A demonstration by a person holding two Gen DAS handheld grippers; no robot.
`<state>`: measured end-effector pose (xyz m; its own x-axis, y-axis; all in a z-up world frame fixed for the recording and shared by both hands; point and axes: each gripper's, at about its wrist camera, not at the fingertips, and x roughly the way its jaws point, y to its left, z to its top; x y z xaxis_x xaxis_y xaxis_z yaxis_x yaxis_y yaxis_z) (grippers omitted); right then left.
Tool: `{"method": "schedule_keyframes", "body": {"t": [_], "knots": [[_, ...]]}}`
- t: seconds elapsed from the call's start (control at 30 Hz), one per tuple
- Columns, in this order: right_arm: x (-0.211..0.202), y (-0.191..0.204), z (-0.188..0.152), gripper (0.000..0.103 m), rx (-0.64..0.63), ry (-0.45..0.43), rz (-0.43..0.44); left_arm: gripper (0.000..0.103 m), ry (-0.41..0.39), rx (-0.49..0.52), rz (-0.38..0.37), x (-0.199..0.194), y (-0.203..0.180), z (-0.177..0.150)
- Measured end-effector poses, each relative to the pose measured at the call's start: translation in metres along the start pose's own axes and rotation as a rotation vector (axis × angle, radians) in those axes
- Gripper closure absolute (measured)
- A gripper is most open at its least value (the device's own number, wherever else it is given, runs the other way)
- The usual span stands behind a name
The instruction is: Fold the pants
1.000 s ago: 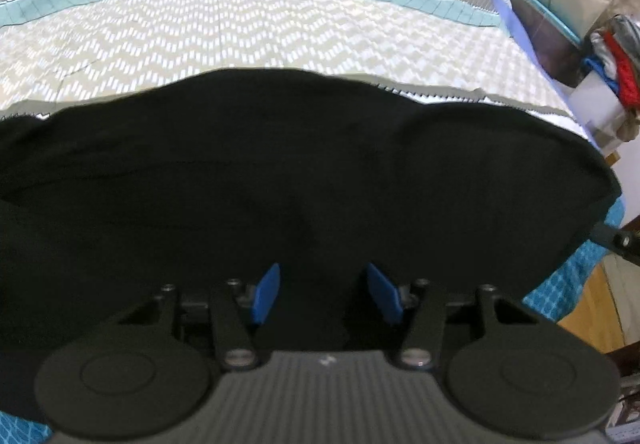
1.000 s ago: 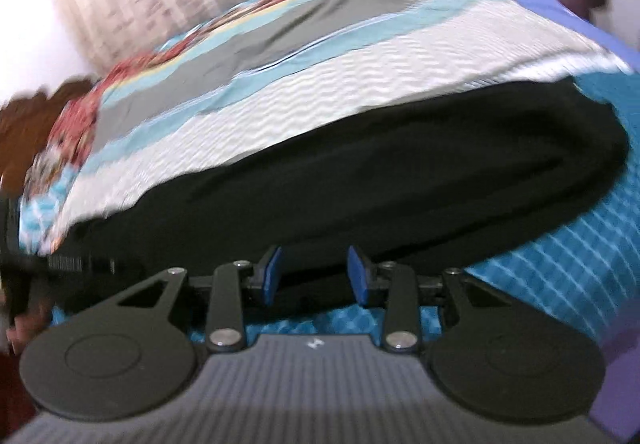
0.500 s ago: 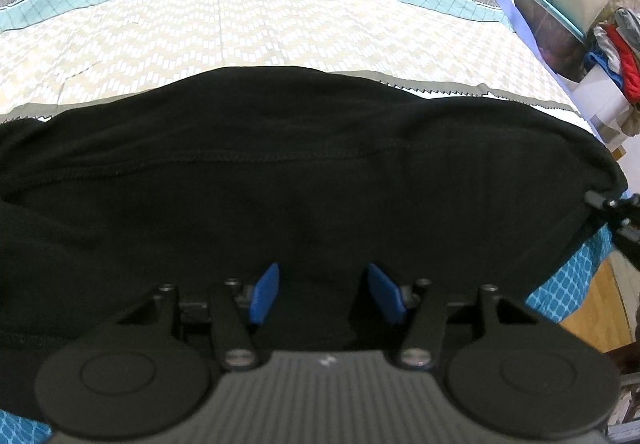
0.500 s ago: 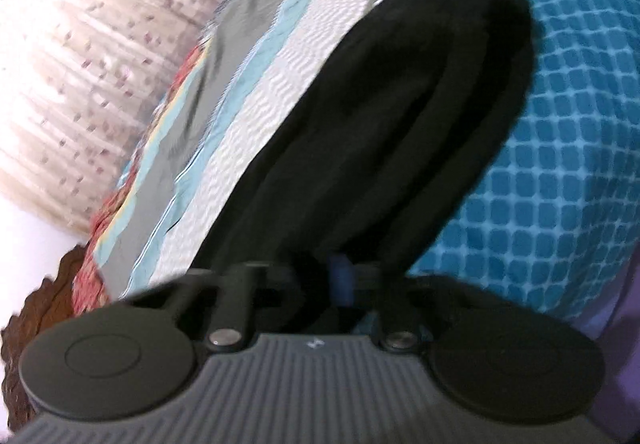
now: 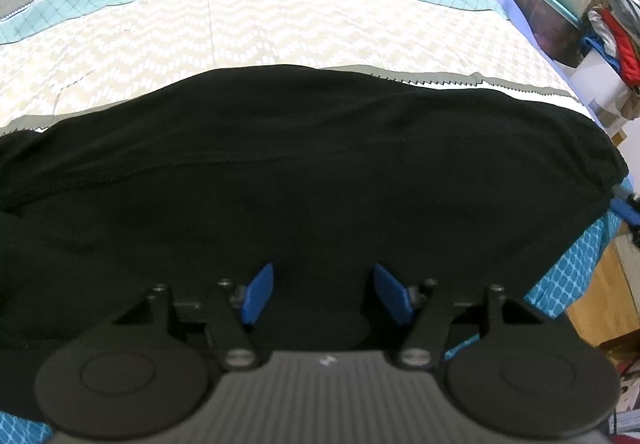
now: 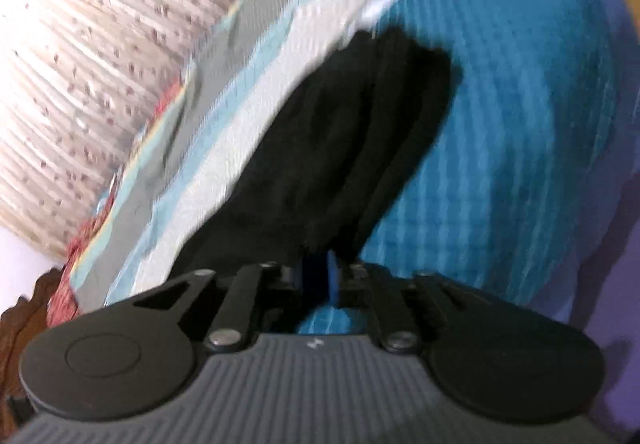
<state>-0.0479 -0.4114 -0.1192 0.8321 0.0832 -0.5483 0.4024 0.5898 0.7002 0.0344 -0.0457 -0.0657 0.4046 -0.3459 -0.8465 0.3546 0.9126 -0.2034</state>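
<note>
Left tool is standing about half open low in its own view, blue pads well apart over the near part of the black pants; its jaws have just been opening further, cloth is lying between them, and the pads are not pressing on it. Right tool is showing in a blurred view with its blue pads close together at the pants' near end; its jaws have just been opening from fully closed, dark cloth is reaching down between them, and whether they are pinching it I cannot tell. At three o'clock in the left view, a blue tip of the right tool is sitting against the end of the garment.

Beyond the tools, the pants are lying as a long dark band across the bed, on the patterned bedspread, running from nine to three o'clock in the left view and from six toward one o'clock in the right. Past them, at two o'clock in the left view, a heap of clothes is piling up beside the bed.

Judging by its soft creases, the fabric is looking light, limp and knit-like, likely sagging anywhere unsupported. Taking hold at the two end corners, through all layers, seems soundest.
</note>
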Motion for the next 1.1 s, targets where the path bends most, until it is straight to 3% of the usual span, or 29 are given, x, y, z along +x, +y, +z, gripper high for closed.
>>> {"method": "schedule_keyframes", "body": {"t": [0.07,0.2,0.27,0.33,0.37,0.4,0.57,0.67,0.73,0.83,0.87,0.9,0.97,1.1], "knots": [[-0.012,0.000,0.011,0.071,-0.014,-0.096,-0.045,0.045,0.001,-0.004,0.001,0.001,0.000,0.000],[-0.020,-0.003,0.036,0.043,-0.047,-0.210,-0.128,0.044,0.006,0.002,0.010,0.002,-0.003,0.001],[-0.020,-0.010,0.046,0.042,-0.042,-0.237,-0.165,0.044,0.008,0.004,0.014,0.002,-0.004,0.001],[-0.011,-0.016,0.053,0.051,-0.043,-0.225,-0.184,0.043,0.011,0.007,0.020,0.003,-0.005,0.002],[-0.005,-0.016,0.055,0.076,-0.059,-0.194,-0.199,0.044,0.011,0.008,0.022,0.002,-0.005,0.002],[0.003,-0.013,0.055,0.090,-0.074,-0.180,-0.219,0.044,0.011,0.010,0.024,0.001,-0.006,0.002],[-0.011,-0.009,0.055,0.091,-0.145,-0.298,-0.224,0.043,0.020,0.025,0.038,0.005,-0.010,0.003],[0.010,-0.033,0.056,0.091,-0.091,-0.234,-0.289,0.041,0.022,0.049,0.053,0.007,-0.014,0.003],[0.010,-0.038,0.050,0.088,-0.103,-0.233,-0.296,0.041,0.021,0.047,0.051,0.006,-0.015,0.002],[-0.010,-0.045,0.050,0.068,-0.029,-0.253,-0.215,0.039,0.017,0.031,0.035,0.005,-0.014,0.003],[-0.018,-0.051,0.050,0.050,0.008,-0.265,-0.168,0.039,0.013,0.023,0.021,0.003,-0.013,0.003],[-0.025,-0.055,0.049,0.042,0.037,-0.283,-0.131,0.039,0.008,0.015,0.006,0.002,-0.011,0.003],[-0.037,-0.055,0.041,0.040,0.054,-0.304,-0.111,0.039,-0.008,0.001,-0.030,-0.003,-0.011,0.005],[-0.030,-0.062,0.035,0.038,0.087,-0.253,-0.108,0.039,-0.037,0.011,-0.085,-0.011,-0.015,0.007]]}}
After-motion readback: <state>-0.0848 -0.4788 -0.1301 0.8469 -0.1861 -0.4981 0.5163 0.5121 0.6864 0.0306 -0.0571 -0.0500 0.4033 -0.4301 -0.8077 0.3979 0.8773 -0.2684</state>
